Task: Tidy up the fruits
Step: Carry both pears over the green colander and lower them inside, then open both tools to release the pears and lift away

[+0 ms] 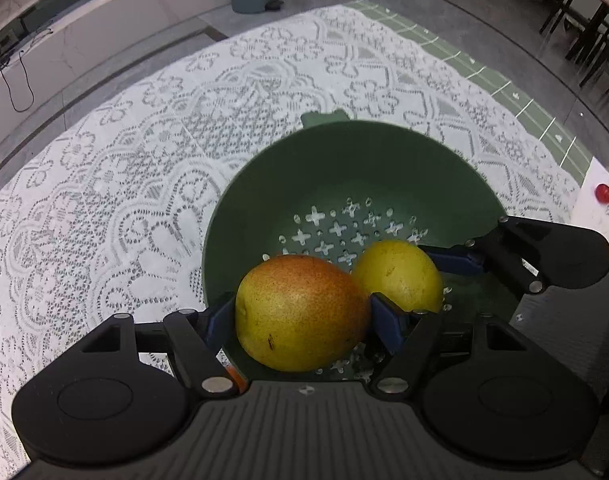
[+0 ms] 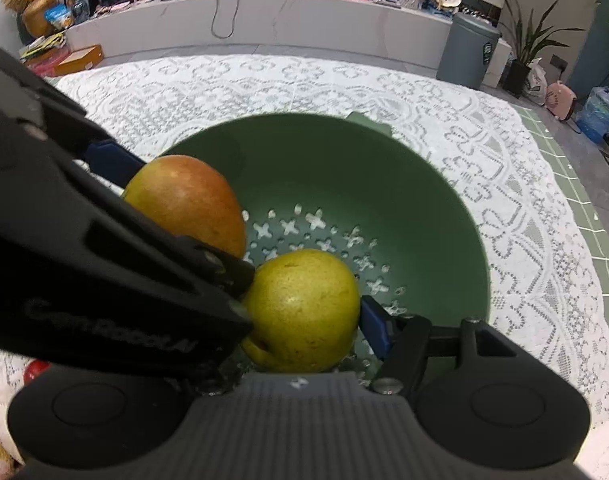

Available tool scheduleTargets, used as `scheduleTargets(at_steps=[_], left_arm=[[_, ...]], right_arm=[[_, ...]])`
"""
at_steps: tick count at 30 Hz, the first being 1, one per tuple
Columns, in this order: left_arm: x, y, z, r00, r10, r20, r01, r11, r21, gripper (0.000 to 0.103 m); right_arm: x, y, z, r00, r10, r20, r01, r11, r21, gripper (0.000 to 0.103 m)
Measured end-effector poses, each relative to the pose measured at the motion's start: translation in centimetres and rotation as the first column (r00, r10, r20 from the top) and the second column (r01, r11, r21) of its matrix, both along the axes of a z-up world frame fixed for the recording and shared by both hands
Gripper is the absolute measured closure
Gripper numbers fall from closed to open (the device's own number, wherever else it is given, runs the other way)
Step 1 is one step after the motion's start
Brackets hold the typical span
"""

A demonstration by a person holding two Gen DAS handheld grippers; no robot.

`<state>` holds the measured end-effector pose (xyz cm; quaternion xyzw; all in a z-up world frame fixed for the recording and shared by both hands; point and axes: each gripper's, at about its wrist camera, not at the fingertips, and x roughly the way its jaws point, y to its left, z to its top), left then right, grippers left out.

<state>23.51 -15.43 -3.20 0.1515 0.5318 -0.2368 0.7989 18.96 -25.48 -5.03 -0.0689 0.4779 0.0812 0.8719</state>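
While clamped, mango (image 1: pixel 300 312) lengthwise crosswise

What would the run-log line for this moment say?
left gripper: shut on red-yellow pear | right gripper: shut on yellow-green pear | both over perforated green plastic colander
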Motion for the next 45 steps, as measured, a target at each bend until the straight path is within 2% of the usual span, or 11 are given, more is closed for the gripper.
scheduleTargets(at_steps=[16,26,30,34,37,45], left_arm=[[0.2,-0.3,-0.4,0.999,-0.009,-0.031,0.010,1.000,0.028,0.019],[-0.2,0.2,0.0,0.998,-0.027,-0.049,0.028,1.000,0.009,0.019],[0.2,0.7,0.0,0.997,0.006,-0.079,-0.008,1.000,-0.024,0.017],[-0.2,0.5,0.1,0.998,0.012,-0.066,-0.013,1.000,-0.015,0.017],[-0.6,1.0,0.4,0.998,0.040,-0.055,-0.042,0.998,-0.037,0.017],[-2.0,1.6,1.5,0.997,0.075,-0.012,-0.076,0.995,-0.061,0.017]], right_arm=[[-0.4,0.5,-0.3,1.000,0.021,-0.021,-0.022,0.999,-0.035,0.041],[-1.3,0.8,0.1,0.999,0.039,-0.022,-0.039,0.999,-0.030,0.040],[-1.3,-0.1,0.6,1.000,-0.002,0.009,0.002,1.000,-0.032,0.030],[-1.3,-0.3,0.6,1.000,-0.005,0.001,0.005,1.000,-0.019,0.030],[-1.4,-0.3,0.7,1.000,-0.007,0.007,0.007,1.000,-0.013,0.030],[-2.6,0.2,1.2,0.997,0.002,0.072,0.002,0.998,-0.061,0.019]])
